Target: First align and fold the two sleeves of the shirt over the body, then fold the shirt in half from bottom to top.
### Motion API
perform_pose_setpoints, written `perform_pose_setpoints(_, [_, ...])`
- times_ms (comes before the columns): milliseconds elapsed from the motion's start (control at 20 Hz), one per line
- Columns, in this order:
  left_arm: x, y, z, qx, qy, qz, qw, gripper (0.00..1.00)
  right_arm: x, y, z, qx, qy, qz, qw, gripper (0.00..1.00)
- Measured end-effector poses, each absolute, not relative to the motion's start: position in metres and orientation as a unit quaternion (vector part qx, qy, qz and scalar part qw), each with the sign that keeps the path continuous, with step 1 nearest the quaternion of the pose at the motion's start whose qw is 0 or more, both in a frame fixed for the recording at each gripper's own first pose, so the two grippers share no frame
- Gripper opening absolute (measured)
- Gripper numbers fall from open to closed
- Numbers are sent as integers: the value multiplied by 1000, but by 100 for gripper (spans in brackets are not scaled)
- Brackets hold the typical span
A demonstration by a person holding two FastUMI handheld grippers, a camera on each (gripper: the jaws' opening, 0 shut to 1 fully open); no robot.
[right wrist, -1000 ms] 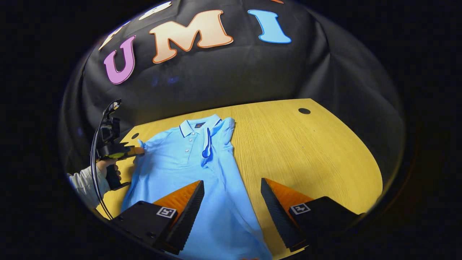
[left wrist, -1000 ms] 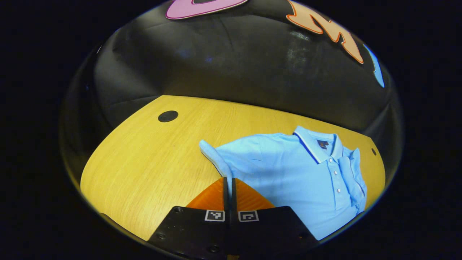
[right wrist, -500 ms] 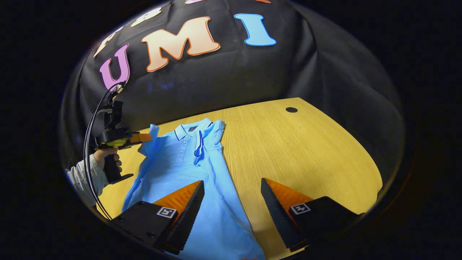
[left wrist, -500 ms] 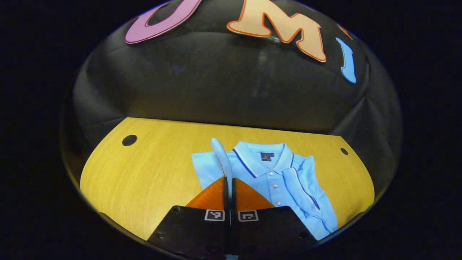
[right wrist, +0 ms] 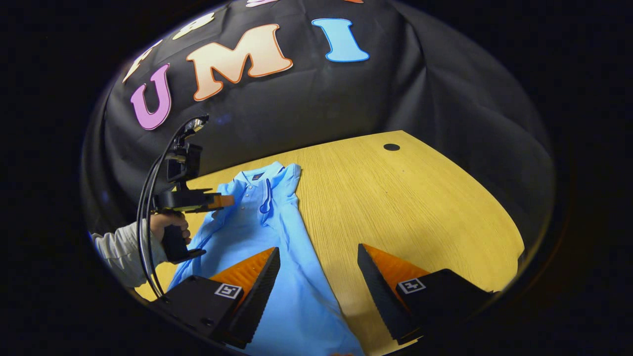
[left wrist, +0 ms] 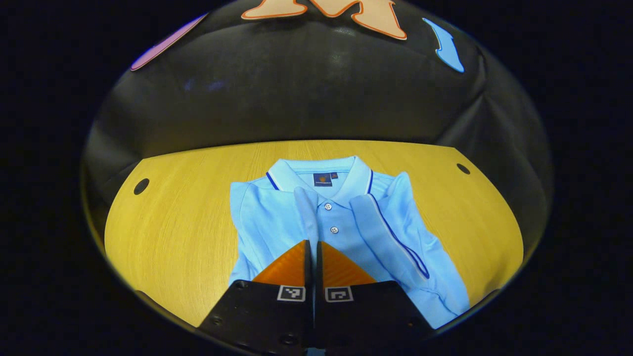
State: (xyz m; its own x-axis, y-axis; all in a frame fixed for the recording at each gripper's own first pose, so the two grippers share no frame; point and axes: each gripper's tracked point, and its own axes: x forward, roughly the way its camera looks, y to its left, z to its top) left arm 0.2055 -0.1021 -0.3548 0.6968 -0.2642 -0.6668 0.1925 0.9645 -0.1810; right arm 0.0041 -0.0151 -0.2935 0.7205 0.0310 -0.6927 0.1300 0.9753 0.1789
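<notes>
A light blue polo shirt [left wrist: 277, 217] lies collar-far on the wooden table [left wrist: 173, 222]. My left gripper [left wrist: 311, 243] is shut on the cuff of one sleeve [left wrist: 302, 207], holding it over the chest beside the button placket. The other sleeve [left wrist: 390, 227] lies folded over the body, its dark trim showing. In the right gripper view, the shirt [right wrist: 247, 232] stretches toward me, and the left gripper [right wrist: 225, 200] hovers above its chest in a person's hand [right wrist: 170, 225]. My right gripper [right wrist: 319, 257] is open above the shirt's lower right edge, holding nothing.
The table has small dark round holes [left wrist: 141, 186] [left wrist: 463, 168] near its far corners, one also in the right gripper view [right wrist: 391, 147]. Bare wood [right wrist: 420, 207] spreads to the right of the shirt. A cable [right wrist: 148, 207] loops from the left gripper.
My left gripper has carried the sleeve from the shirt's left side inward over the chest. The right gripper stayed open and barely shifted.
</notes>
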Motion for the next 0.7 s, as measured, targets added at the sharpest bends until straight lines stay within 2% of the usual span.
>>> perform_pose_setpoints(50, [202, -104, -352, -62, 362, -130, 921, 1, 4, -14, -293, 109, 372, -29, 921, 98])
perform_pose_setpoints(100, [197, -106, -342, -80, 354, -142, 921, 14, 6, -13, -290, 108, 369, -29, 923, 98])
perform_pose_setpoints(200, [189, -100, -325, -95, 326, -147, 929, 30, 10, -12, -283, 99, 355, -27, 929, 98])
perform_pose_setpoints(250, [179, -95, -314, -95, 314, -147, 933, 48, 11, -10, -280, 97, 349, -24, 932, 98])
perform_pose_setpoints(350, [162, -76, -297, -84, 291, -128, 944, 100, 6, -2, -276, 95, 346, -7, 933, 98])
perform_pose_setpoints(400, [149, -69, -292, -76, 286, -120, 948, 94, 1, 1, -274, 89, 345, 5, 935, 98])
perform_pose_setpoints(700, [63, -16, -256, -54, 251, -87, 963, 95, -43, 8, -262, 59, 330, 46, 941, 98])
